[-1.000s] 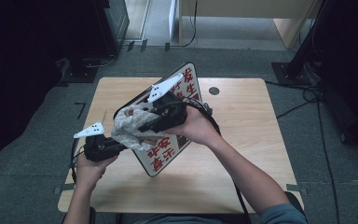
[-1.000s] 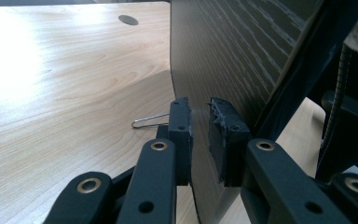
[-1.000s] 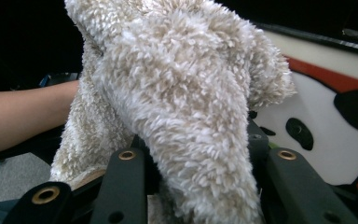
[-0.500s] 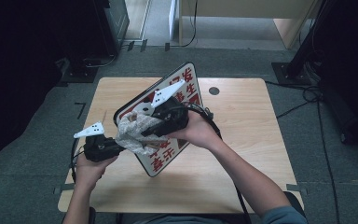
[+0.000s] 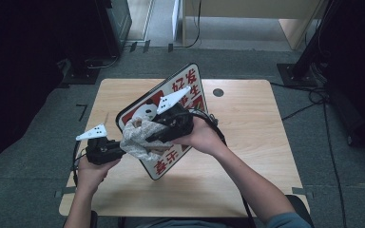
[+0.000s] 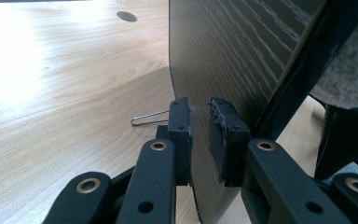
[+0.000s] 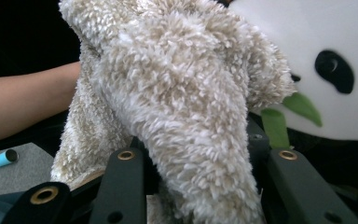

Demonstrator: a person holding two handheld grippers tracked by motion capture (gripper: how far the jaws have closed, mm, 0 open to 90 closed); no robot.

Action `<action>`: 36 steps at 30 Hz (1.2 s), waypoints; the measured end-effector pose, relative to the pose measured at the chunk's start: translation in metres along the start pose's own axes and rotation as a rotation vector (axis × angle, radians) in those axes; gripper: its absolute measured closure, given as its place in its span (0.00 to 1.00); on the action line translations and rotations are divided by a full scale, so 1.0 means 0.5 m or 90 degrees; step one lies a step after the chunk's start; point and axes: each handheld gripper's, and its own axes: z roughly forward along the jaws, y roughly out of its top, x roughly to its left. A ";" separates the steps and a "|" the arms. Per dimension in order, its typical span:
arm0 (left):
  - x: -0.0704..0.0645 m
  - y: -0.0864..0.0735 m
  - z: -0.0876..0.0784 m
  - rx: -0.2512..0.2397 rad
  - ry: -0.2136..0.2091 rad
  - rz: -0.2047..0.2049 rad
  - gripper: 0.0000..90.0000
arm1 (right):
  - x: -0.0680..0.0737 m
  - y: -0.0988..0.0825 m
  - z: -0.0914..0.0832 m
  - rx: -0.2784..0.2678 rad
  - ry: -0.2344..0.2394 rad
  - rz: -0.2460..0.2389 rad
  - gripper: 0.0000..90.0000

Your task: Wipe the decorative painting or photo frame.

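Pinching the lower left edge of the sign board, the left gripper holds it tilted up off the bench; in the left gripper view its fingers press on either side of the thin panel, whose dark wood-grain back rises past them. The right gripper has its fingers clamped on a fluffy beige cloth, which lies against the printed face of the board, just beside the panda picture. In the right gripper view the cloth bulges up between the black fingers and touches the white panda face with its green leaves.

The board stands slanted over the left middle of the bench, its top corner reaching past the far edge and its bottom corner near the front. To the right of it the light wood surface is bare up to the right edge, with a round cable hole near the far side. A bent wire clip lies flat on the bench close behind the board in the left gripper view.

Grey carpet surrounds the bench, cables run across it at the right, and dark furniture stands at the left.
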 end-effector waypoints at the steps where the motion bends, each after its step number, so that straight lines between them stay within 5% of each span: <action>1: 0.000 0.000 0.000 0.000 0.000 0.000 0.88 | 0.001 -0.003 0.000 0.003 0.000 0.003 0.70; 36: 0.000 -0.001 0.002 0.003 -0.006 -0.012 0.87 | -0.009 -0.099 0.034 0.007 0.010 0.042 0.70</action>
